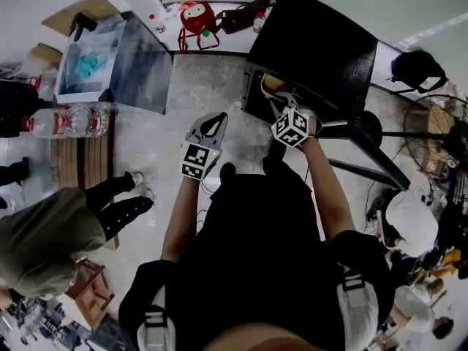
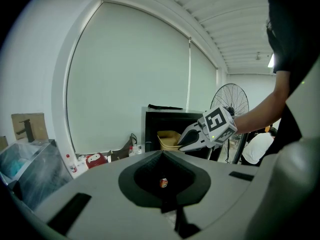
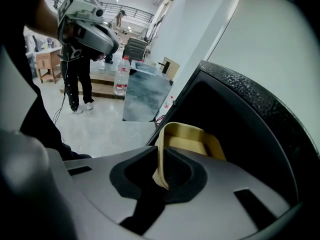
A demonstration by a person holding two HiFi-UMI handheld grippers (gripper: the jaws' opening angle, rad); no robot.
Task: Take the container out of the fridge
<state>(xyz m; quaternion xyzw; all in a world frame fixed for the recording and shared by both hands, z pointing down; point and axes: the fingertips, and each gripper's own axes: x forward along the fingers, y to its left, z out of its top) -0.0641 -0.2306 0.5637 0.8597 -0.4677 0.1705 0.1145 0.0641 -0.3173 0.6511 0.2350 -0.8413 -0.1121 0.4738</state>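
A tan, soft-walled container [image 1: 271, 86] [image 2: 168, 138] [image 3: 193, 141] sits in the open mouth of the low black fridge [image 1: 314, 44] [image 2: 161, 119] [image 3: 245, 119]. My right gripper [image 1: 282, 102] [image 3: 159, 182] reaches into that opening, shut on the container's near rim, which runs down between its jaws. In the left gripper view the right gripper [image 2: 183, 144] shows with its tips at the container's edge. My left gripper [image 1: 214, 121] [image 2: 168, 210] hangs in the air left of the fridge, shut with nothing in it. The fridge's inside is dark and hidden.
A blue-grey panel [image 1: 140, 63] leans at the left beside a clear box, and a large water bottle [image 1: 69, 120] lies on wooden slats. A red bag [image 1: 197, 17] sits by the wall. A fan [image 1: 439, 130] and black stand legs [image 1: 365, 137] are right. A person [image 1: 51, 225] stands left.
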